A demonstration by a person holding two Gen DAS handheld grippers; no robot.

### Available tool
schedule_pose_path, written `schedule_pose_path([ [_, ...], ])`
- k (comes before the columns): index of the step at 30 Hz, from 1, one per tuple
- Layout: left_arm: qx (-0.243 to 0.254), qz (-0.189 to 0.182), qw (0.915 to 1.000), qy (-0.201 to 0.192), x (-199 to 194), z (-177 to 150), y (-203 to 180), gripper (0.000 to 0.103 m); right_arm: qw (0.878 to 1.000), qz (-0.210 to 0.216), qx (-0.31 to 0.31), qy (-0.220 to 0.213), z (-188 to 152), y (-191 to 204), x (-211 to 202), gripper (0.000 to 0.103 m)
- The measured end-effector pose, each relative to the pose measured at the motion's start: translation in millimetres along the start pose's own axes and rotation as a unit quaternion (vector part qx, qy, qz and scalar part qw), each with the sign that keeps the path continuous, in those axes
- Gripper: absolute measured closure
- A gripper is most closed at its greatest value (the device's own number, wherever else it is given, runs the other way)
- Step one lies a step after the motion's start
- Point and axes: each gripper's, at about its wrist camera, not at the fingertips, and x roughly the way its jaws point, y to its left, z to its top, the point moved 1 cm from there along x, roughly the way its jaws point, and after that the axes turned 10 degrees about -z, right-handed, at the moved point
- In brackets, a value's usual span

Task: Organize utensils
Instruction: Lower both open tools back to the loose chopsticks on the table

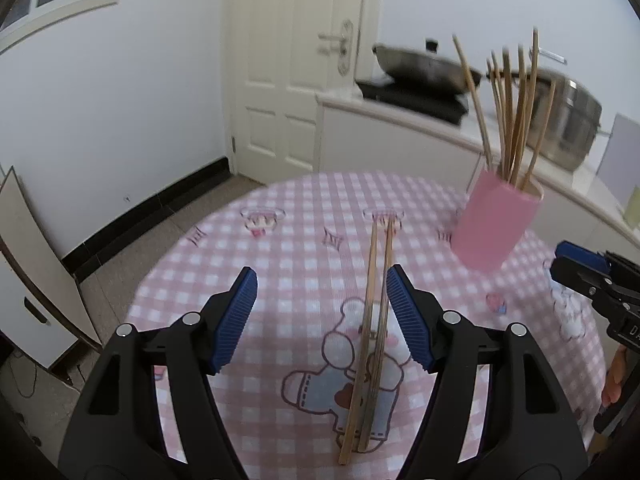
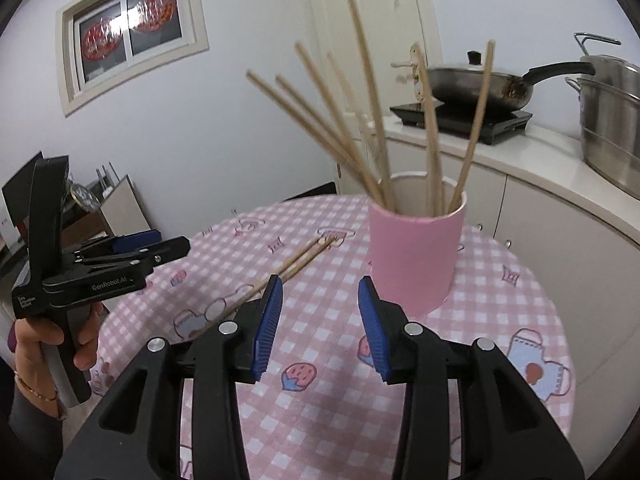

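Chopsticks [image 1: 370,320], two of them, are lying flat on the pink checked tabletop [image 1: 280,264], side by side and touching, running from about 6 o'clock up toward 12 in the left wrist view. They sit between the left gripper [image 1: 322,286] fingers but closer to the 3 o'clock pad, and neither blue pad is pressing on them, so the fingers are spread wide with nothing held. Up at roughly 2 o'clock from the loose pair stands a pink cup [image 1: 496,224] with a bunch more sticks [image 1: 512,112] fanning out of its top. From the right wrist view the cup [image 2: 414,256] is just ahead at about 1 o'clock, upright on the cloth, and the sticks [image 2: 372,120] in it lean every which way. The right gripper [image 2: 318,294] has its fingers partly apart, a narrower gap than the other one, and there's only bare cloth between them. The loose chopsticks [image 2: 296,264] show there at around 11 o'clock, passing behind the 9 o'clock finger. Way over at 9 o'clock you can see the left gripper [image 2: 160,246] from the side, gripped by a hand [image 2: 48,344]. Behind the tabletop there's a counter [image 2: 520,164] with a pan [image 2: 480,80] on a cooktop and a steel pot [image 2: 612,120], plus a white door [image 1: 288,60].
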Motion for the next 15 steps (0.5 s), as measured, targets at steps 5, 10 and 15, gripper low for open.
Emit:
schedule_pose_path([
  [5, 0.0, -0.012, 0.9991, 0.042, 30, -6, -1, 0.036, 1.0, 0.006, 0.004, 0.022, -8, 6, 21, 0.064],
  [10, 0.005, -0.016, 0.9974, 0.071, 58, -8, -3, 0.036, 0.999, 0.001, 0.004, 0.034, -9, 8, 33, 0.06],
  [15, 0.016, -0.007, 0.9951, 0.097, 79, -8, -6, 0.036, 0.999, -0.01, 0.007, 0.046, -11, 7, 47, 0.06],
])
